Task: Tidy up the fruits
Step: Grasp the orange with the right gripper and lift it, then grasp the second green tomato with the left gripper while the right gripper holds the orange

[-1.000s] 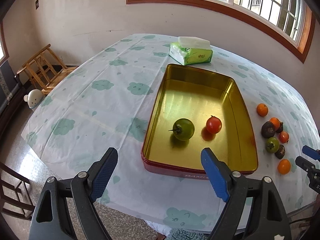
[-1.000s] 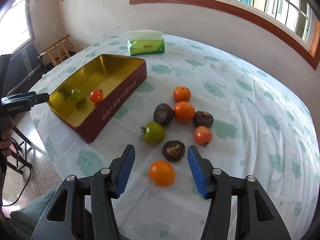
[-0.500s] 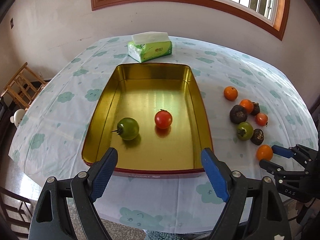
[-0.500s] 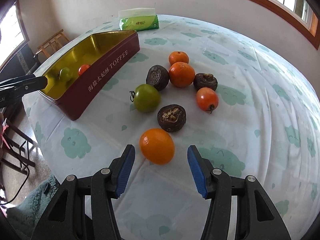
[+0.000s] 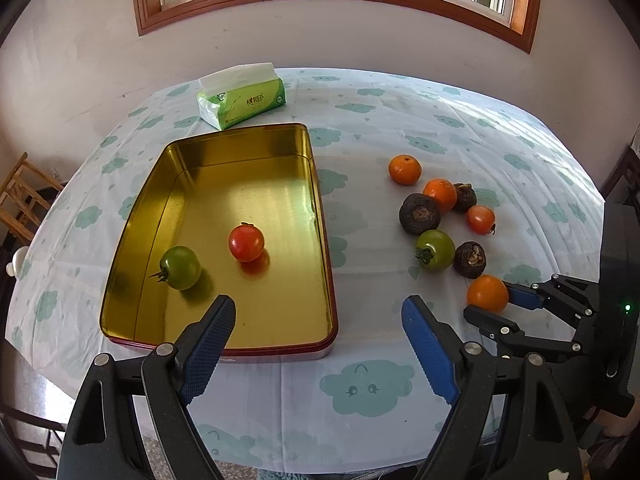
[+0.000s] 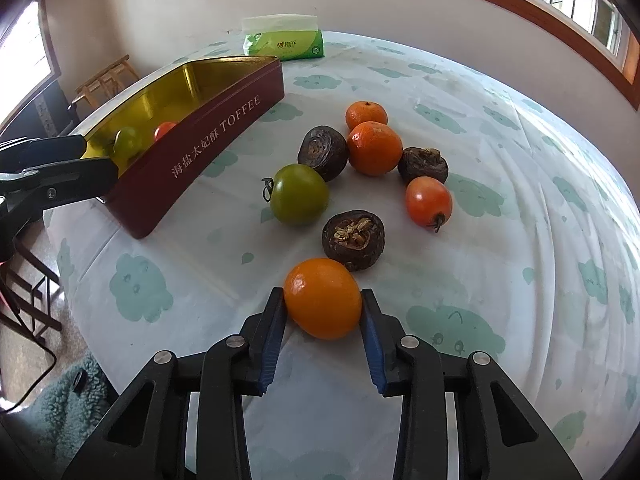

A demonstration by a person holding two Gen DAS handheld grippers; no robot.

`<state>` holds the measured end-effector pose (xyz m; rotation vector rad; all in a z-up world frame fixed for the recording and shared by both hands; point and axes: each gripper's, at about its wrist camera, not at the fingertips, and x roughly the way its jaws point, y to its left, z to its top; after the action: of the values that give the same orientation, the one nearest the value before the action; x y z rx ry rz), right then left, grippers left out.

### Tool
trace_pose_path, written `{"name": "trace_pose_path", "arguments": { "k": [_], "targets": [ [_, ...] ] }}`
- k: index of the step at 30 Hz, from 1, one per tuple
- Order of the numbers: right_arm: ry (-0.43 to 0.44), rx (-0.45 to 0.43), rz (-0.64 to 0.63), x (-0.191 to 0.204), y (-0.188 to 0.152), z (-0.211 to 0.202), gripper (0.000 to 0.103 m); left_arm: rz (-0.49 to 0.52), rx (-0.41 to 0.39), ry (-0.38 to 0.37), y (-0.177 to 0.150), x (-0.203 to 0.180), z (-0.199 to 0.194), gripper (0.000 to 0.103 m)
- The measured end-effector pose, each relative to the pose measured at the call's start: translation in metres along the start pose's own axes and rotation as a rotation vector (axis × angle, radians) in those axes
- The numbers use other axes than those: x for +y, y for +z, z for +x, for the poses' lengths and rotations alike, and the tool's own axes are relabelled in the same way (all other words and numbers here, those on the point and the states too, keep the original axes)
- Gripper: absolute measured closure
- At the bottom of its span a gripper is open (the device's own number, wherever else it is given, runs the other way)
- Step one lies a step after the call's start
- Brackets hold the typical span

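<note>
Gripping now: right gripper (image 6: 322, 303) has both blue pads pressed against the near orange (image 6: 322, 298), which sits on the tablecloth (image 6: 500, 280) at the front of the fruit cluster.
Left gripper (image 5: 318, 334): jaws spread wide, nothing between them, hovering over the near edge of the toffee tin (image 5: 320, 208).
Tin contents: a green tomato (image 5: 180, 267) and a red tomato (image 5: 246, 242), close together on the gold floor.
Loose fruit: green tomato on the cloth (image 6: 299, 194), red tomato on the cloth (image 6: 429, 201), two more oranges (image 6: 374, 147), and three dark brown fruits (image 6: 353, 240), all bunched right of the tin.
Far side: tissue pack (image 5: 241, 95) behind the tin.
</note>
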<state>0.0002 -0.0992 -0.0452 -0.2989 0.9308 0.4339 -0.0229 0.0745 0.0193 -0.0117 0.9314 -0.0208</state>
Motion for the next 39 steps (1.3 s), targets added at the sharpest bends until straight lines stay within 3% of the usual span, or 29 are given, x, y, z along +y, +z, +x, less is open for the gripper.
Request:
{"name": "trace_pose_path", "arguments": {
  "k": [9,24,32,39],
  "targets": [
    [-0.011,-0.042,0.052,-0.021,-0.002,-0.014,0.067,0.005,0.012,-0.014,0.009,-0.013,0.009,0.02],
    [-0.165,-0.091,0.23,-0.122,0.003,-0.016,0.067,0.056,0.005,-0.053,0.023,-0.056,0.027,0.02],
    [-0.179,-0.082,0.301,-0.157,-0.002,-0.002,0.067,0.083,0.03,-0.053,0.027,-0.07,0.045,0.035],
    [-0.179,-0.096,0.298,-0.159,-0.002,0.002,0.067,0.098,0.048,-0.059,0.034,-0.08,0.063,0.04]
  ]
}}
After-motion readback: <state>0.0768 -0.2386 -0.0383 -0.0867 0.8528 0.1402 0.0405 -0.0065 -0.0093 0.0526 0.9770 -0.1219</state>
